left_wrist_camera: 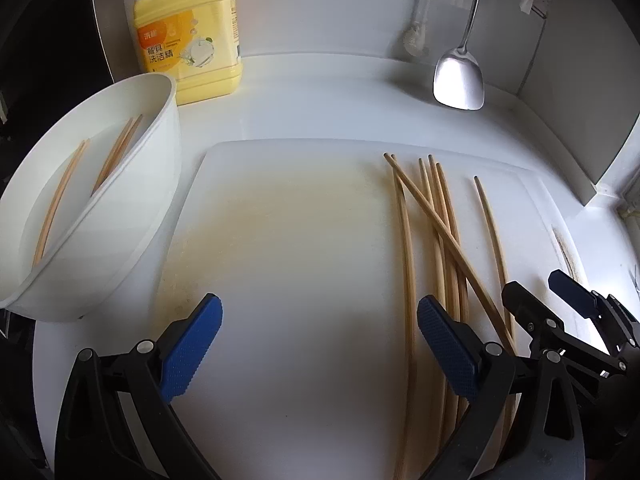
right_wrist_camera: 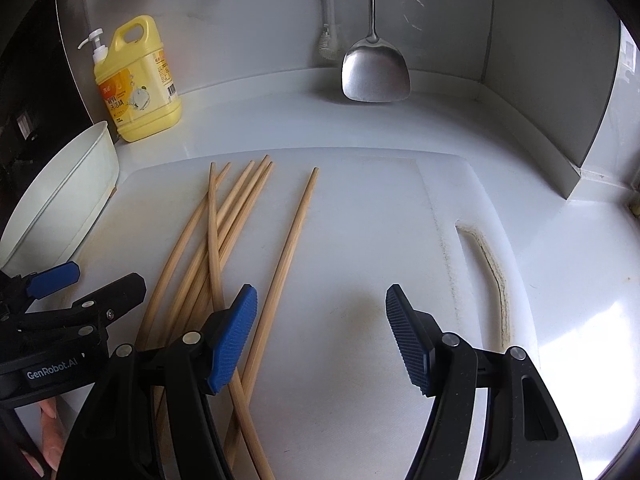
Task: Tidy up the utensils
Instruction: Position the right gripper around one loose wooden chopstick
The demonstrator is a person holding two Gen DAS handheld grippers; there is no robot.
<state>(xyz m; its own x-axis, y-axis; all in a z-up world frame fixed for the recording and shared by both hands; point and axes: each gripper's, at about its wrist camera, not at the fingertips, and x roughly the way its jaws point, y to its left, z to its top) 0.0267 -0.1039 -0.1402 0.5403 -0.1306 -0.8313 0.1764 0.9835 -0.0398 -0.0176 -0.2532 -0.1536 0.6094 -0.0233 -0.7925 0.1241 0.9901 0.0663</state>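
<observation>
Several wooden chopsticks [left_wrist_camera: 442, 224] lie in a loose crossed bunch on the right half of a white cutting board [left_wrist_camera: 288, 240]; one single chopstick [left_wrist_camera: 492, 224] lies apart to their right. The bunch [right_wrist_camera: 224, 224] and the single one [right_wrist_camera: 294, 236] also show in the right wrist view. A white holder [left_wrist_camera: 132, 216] at the left has three chopsticks [left_wrist_camera: 60, 196] in it. My left gripper [left_wrist_camera: 320, 344] is open and empty over the board, left of the bunch. My right gripper [right_wrist_camera: 322, 336] is open and empty, right of the single chopstick.
A yellow dish soap bottle [left_wrist_camera: 192, 36] stands at the back left by the wall. A steel spatula [left_wrist_camera: 460, 76] hangs at the back right, beside a brush [left_wrist_camera: 416, 36]. The board's handle slot [right_wrist_camera: 496, 272] is at its right edge. The holder [right_wrist_camera: 68, 200] sits off the board's left.
</observation>
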